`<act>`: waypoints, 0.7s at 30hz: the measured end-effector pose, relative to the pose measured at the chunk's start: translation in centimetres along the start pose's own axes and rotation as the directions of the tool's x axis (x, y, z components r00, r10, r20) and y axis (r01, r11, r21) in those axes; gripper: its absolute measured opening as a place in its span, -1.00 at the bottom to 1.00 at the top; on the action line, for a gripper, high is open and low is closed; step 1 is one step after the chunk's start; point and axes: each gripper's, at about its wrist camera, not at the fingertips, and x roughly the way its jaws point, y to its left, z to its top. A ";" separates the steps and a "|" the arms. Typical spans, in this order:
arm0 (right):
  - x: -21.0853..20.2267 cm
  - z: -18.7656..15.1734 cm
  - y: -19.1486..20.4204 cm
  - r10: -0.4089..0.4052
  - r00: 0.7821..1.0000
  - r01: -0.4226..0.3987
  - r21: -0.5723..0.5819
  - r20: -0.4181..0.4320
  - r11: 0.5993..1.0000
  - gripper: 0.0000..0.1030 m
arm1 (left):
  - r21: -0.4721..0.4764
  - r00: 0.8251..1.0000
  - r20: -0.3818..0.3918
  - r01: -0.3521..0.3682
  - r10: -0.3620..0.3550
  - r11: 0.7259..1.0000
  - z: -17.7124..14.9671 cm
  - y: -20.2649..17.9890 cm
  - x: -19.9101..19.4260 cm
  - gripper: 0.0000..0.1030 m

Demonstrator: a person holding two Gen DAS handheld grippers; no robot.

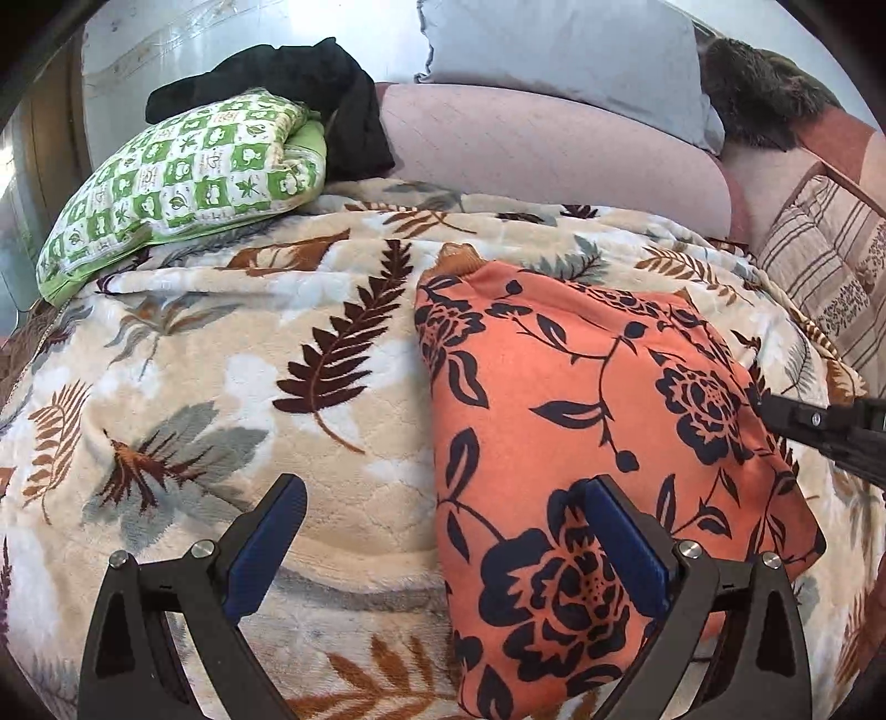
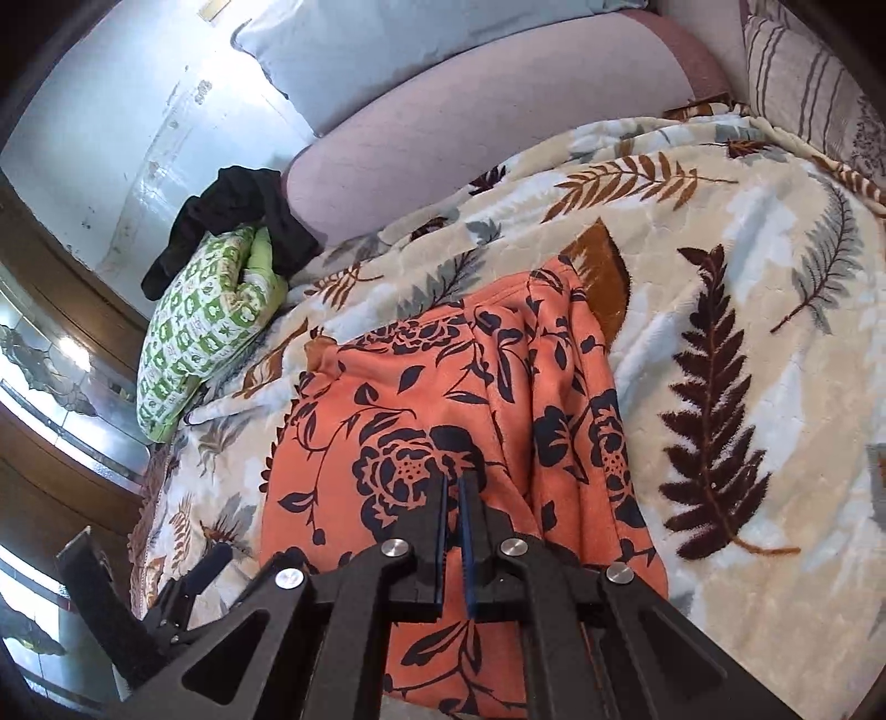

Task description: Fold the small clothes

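An orange garment (image 1: 598, 421) with dark blue flowers lies folded on the leaf-print blanket (image 1: 232, 343). My left gripper (image 1: 446, 498) hovers open over its near left edge, one blue pad above the blanket and the other above the cloth. In the right wrist view the same orange garment (image 2: 443, 399) shows a loose fold along its right side. My right gripper (image 2: 454, 484) is shut just above the garment's middle, with no cloth seen pinched between its pads. From the left wrist view the right gripper (image 1: 769, 407) reaches in at the garment's right edge.
A green-and-white checked cushion (image 1: 183, 177) with a black garment (image 1: 310, 83) on it lies at the far left. A pink bolster (image 1: 542, 160), a grey pillow (image 1: 559, 50) and a striped cushion (image 1: 825, 260) line the back and right.
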 end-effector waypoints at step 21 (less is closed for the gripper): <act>1.6 -0.1 -0.4 -0.026 0.999 0.025 -0.034 -0.046 0.999 -0.88 | 0.001 1.000 -0.024 -0.014 0.014 1.000 -0.1 -0.8 1.6 0.96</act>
